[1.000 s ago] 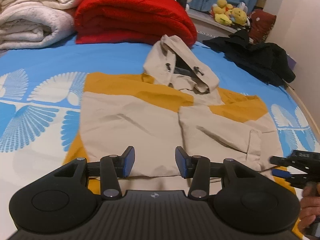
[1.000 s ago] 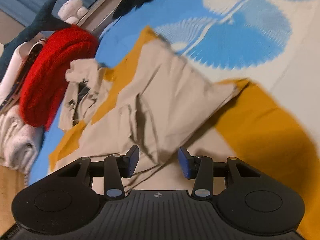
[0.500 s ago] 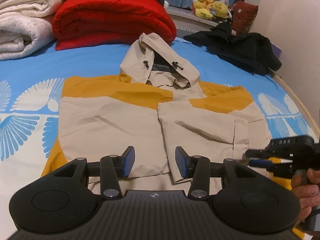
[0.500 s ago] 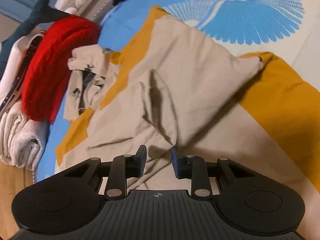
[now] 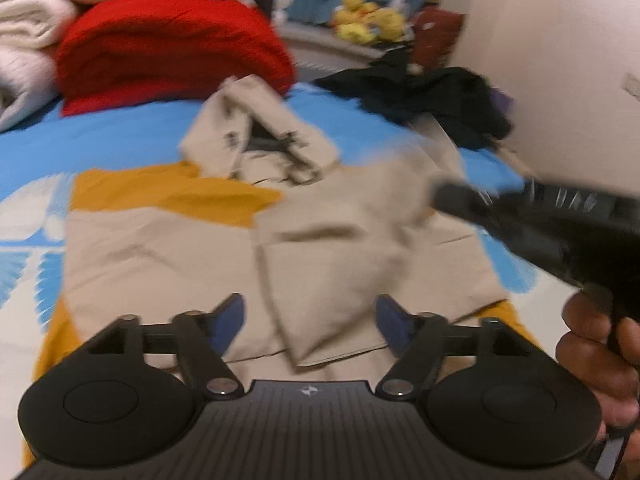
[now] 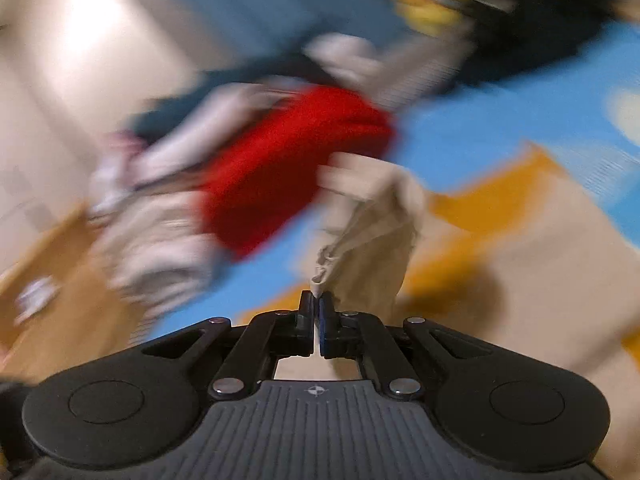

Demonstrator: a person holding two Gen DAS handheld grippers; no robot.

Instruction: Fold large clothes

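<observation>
Left wrist view: the left gripper [image 5: 310, 322] hangs with its blue-padded fingers [image 5: 228, 320] spread wide and nothing between them, low over the hem of the beige and mustard jacket [image 5: 168, 248]; the jacket lies spread on the blue patterned bedsheet [image 5: 120, 140], its hood [image 5: 260, 136] pointing toward twelve o'clock; at three o'clock the right gripper [image 5: 448, 196] reaches in, blurred, with a lifted part of the jacket's right side at its tip, and the person's right hand [image 5: 600, 360] grips its handle at four o'clock; a folded red blanket [image 5: 172, 48] sits at eleven o'clock, white towels [image 5: 24, 40] at ten, a heap of black clothes [image 5: 432, 96] at one, yellow plush toys [image 5: 368, 20] beyond them; in the right wrist view the fingers are pressed together on a bunched fold of beige fabric [image 6: 368, 240] that rises toward twelve o'clock, the rest smeared by motion.
</observation>
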